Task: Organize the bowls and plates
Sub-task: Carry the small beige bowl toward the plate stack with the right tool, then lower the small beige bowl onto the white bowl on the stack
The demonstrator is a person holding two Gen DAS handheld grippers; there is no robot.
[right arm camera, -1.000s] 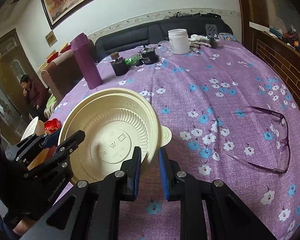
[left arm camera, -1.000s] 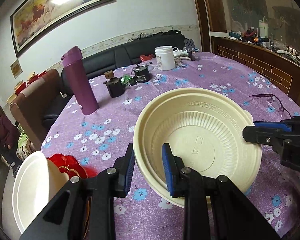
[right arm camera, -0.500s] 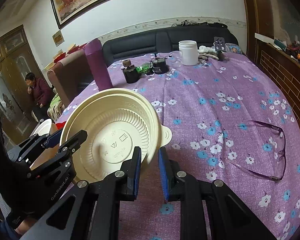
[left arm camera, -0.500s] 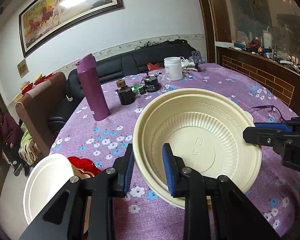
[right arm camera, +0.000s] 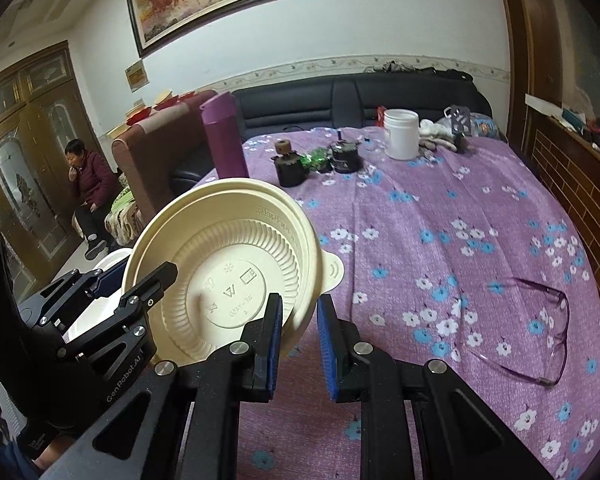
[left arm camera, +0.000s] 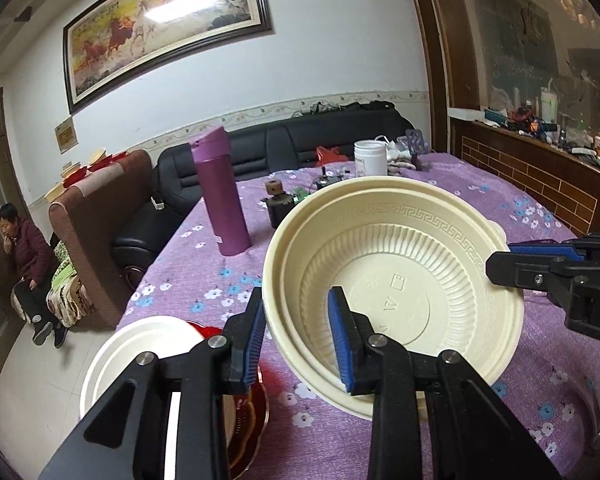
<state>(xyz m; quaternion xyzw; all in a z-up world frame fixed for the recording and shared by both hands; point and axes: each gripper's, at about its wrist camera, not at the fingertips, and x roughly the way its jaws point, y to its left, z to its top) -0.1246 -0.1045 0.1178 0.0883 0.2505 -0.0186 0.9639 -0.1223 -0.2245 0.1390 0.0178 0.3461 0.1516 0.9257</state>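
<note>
A cream plastic bowl (left arm camera: pixel 400 248), seemingly two nested, hangs tilted above the purple flowered tablecloth (right arm camera: pixel 440 208). My right gripper (right arm camera: pixel 300 302) is shut on the rim of this bowl (right arm camera: pixel 220 248); in the left wrist view that right gripper (left arm camera: pixel 500 258) bites the rim at the right. My left gripper (left arm camera: pixel 296 296) straddles the opposite rim, one pad outside, one inside. Its jaws are opening and the pads look loose on the wall. The left gripper (right arm camera: pixel 140 274) shows at the bowl's left edge in the right wrist view. A white bowl (left arm camera: pixel 140 352) sits on a red plate (left arm camera: pixel 256 400) at the table's near left.
A purple flask (left arm camera: pixel 220 192), small dark pots (right arm camera: pixel 288 168) and a white jar (right arm camera: pixel 400 134) stand toward the far side. Purple-framed glasses (right arm camera: pixel 532 328) lie on the cloth at right. A brown chair (left arm camera: pixel 100 216) and a seated person (left arm camera: pixel 24 256) are left of the table.
Both grippers have risen with the cream bowl, so the table sits lower in both views. The left jaws stand a little wider than before. The right grip looks the same.
</note>
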